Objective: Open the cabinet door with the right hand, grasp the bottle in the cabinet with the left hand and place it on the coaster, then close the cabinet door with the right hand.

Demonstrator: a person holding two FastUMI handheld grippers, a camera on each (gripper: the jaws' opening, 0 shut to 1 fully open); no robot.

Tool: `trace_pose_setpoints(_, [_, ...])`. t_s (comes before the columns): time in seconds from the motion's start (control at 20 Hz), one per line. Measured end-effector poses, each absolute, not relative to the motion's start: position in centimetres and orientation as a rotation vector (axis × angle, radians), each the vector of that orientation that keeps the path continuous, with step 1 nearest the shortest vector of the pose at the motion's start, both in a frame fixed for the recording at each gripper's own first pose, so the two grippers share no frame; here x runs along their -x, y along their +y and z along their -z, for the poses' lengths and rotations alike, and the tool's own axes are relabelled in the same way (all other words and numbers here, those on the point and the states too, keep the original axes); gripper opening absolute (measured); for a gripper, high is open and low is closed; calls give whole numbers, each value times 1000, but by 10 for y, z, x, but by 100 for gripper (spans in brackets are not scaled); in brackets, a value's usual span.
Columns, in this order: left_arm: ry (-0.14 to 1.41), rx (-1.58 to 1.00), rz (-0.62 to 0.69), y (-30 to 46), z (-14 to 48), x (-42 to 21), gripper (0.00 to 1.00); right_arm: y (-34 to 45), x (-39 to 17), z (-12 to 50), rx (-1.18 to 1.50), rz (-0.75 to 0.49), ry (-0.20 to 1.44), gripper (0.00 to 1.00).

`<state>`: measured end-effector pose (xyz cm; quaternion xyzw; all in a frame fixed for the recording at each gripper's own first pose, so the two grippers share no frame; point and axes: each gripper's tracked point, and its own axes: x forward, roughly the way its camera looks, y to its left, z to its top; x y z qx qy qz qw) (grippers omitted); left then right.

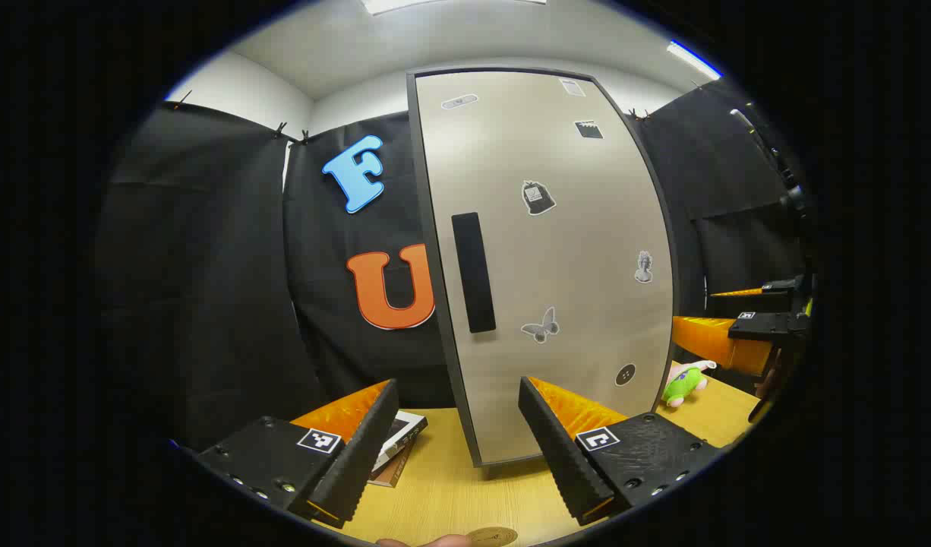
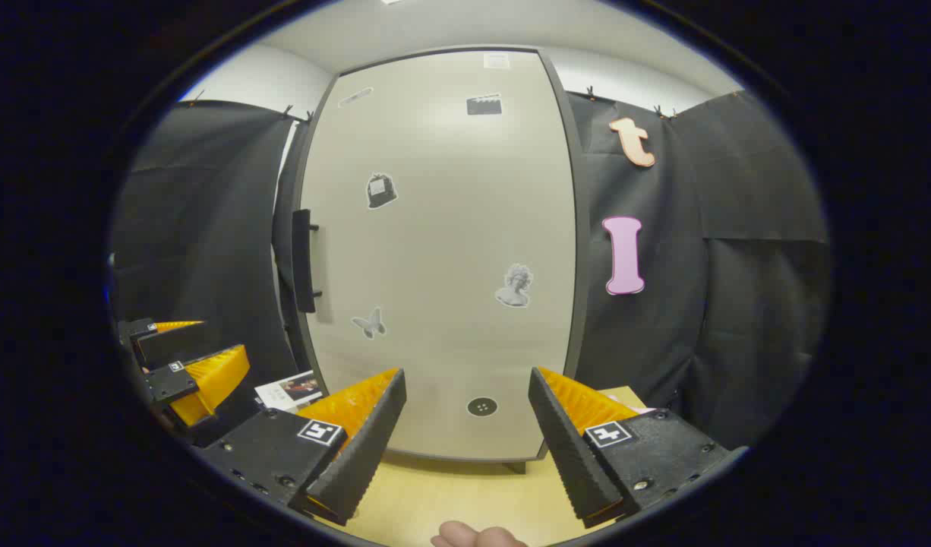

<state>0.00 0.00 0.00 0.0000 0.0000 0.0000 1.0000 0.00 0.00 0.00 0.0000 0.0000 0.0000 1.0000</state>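
The grey cabinet door [image 1: 557, 251] is closed and carries several stickers. Its black vertical handle [image 1: 473, 272] sits near the door's left edge. The bottle is hidden behind the door. My left gripper [image 1: 458, 448] is open and empty, low over the wooden table [image 1: 443, 486] in front of the door. A round tan coaster [image 1: 493, 536] lies at the near table edge. In the right gripper view the same door [image 2: 443, 251] and handle [image 2: 304, 260] face me. My right gripper [image 2: 465, 441] is open and empty, a short way from the door.
A book [image 1: 399, 444] lies on the table left of the cabinet. A green plush toy [image 1: 682, 384] sits to the cabinet's right. The right gripper [image 1: 739, 338] shows far right, the left gripper [image 2: 192, 368] far left. Black cloth walls the booth.
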Motion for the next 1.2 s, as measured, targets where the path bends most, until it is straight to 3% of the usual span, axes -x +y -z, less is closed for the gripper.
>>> trace_pose_setpoints(0.65, [0, 63, 43, -12, -2, -21, 96, -18, 9, -5, 2, 42, -4, 100])
trace_pose_setpoints(1.2, [-7, 70, 81, -8, -2, -12, 96, -2, -5, -22, 53, -16, -22, 100])
